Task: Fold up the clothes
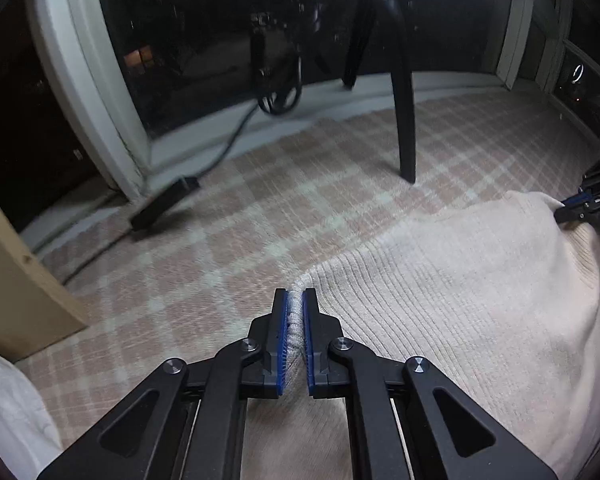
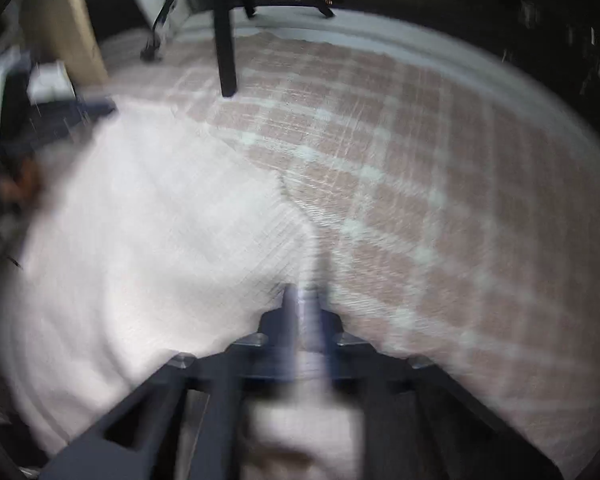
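With both the left gripper and right gripper fingers clamped on the pink sweater edge, lift evenly toward the chair leg, keeping it taut.

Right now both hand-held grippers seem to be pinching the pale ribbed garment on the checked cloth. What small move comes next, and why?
Probably lift both corners together and carry them forward. The left hand-held gripper pinches the garment at its near edge, and the right hand-held gripper looks shut on it too, though blurred. The checked cloth ahead lies open for the fold.
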Motion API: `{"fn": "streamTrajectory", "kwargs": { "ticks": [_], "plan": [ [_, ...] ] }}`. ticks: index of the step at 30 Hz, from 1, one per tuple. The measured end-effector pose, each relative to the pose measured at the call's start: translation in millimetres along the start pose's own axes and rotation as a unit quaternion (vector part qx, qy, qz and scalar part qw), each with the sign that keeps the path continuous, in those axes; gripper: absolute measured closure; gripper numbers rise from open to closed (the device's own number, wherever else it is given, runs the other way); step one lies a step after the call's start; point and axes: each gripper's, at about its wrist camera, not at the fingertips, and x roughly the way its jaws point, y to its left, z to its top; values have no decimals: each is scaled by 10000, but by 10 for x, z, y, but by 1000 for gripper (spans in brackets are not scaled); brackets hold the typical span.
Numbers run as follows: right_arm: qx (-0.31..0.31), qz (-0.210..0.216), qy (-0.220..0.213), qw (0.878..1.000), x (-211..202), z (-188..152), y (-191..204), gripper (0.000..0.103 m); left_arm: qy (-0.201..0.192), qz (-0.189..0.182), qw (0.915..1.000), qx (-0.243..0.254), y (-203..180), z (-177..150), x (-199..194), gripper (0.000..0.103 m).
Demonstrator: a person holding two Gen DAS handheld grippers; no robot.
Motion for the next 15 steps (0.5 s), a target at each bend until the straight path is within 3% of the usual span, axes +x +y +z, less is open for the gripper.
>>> {"fn": "streamTrajectory", "kwargs": {
  "ticks": [3,5,7,8,11,13,15],
  "plan": [
    [123,-204,-492,9985,-184,127,-16,100,-286,497,9982,145,3,-4,-239,97],
    [234,-399,-706,9964,-188,199,-73,99,-274,871,9954,291,16,-23,-247,96],
    [346,-594,-919,9934,-191,271,-131,99,68,1094,9936,276,36,-25,-73,95],
    [424,-772,-752,9933,-143,266,-165,99,266,1220,9917,323,43,-45,35,92],
    [760,-500,-814,9925,-459,-46,-465,93,253,1228,9920,163,87,-48,13,91],
    [985,-383,-892,9904,-771,-298,-614,77,115,1193,9928,-9,166,-11,-106,90],
    [1137,-318,-964,9883,-1082,-666,-696,76,21,1191,9928,-129,274,41,-218,84]
  ]
}}
